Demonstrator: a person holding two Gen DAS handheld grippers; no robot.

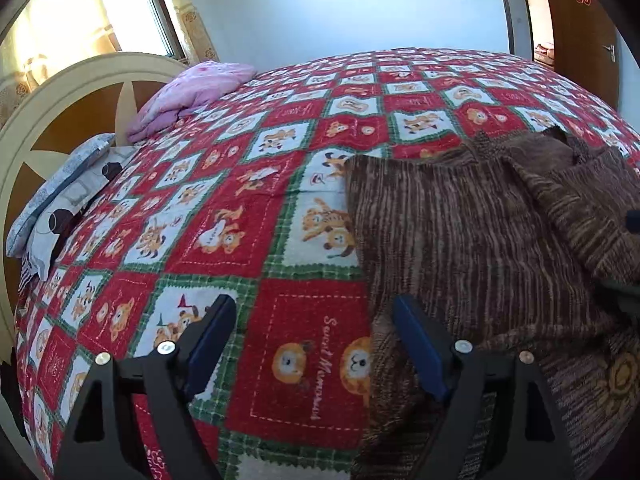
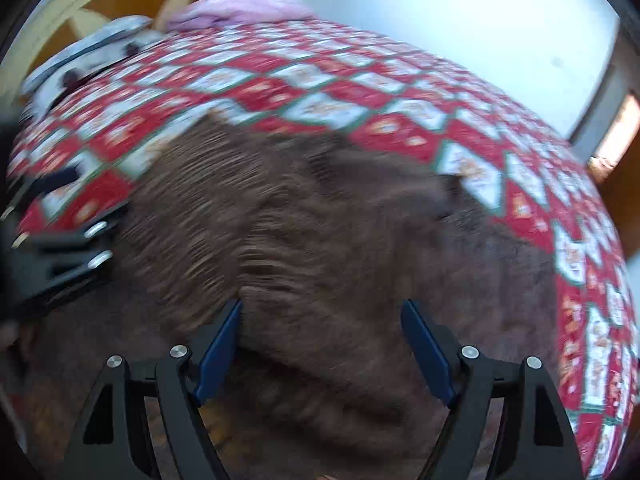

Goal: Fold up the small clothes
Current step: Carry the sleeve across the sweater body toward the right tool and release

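A brown striped knit sweater [image 1: 480, 232] lies flat on the bed, with a sleeve folded across its right part. My left gripper [image 1: 314, 308] hangs open just above the sweater's left edge. One of its fingers is over the knit and the other over the bedspread, with nothing pinched between them. In the blurred right wrist view the sweater [image 2: 320, 220] fills the middle. My right gripper [image 2: 322, 310] is open close above a ridge of the fabric and holds nothing. The left gripper [image 2: 60, 220] shows at that view's left edge.
A red, white and green patchwork bedspread [image 1: 240, 160] with cartoon animals covers the bed. A pink quilt [image 1: 192, 92] and grey patterned pillows [image 1: 60, 200] lie by the cream headboard [image 1: 60, 100]. A brown door [image 1: 580, 32] stands at the far right.
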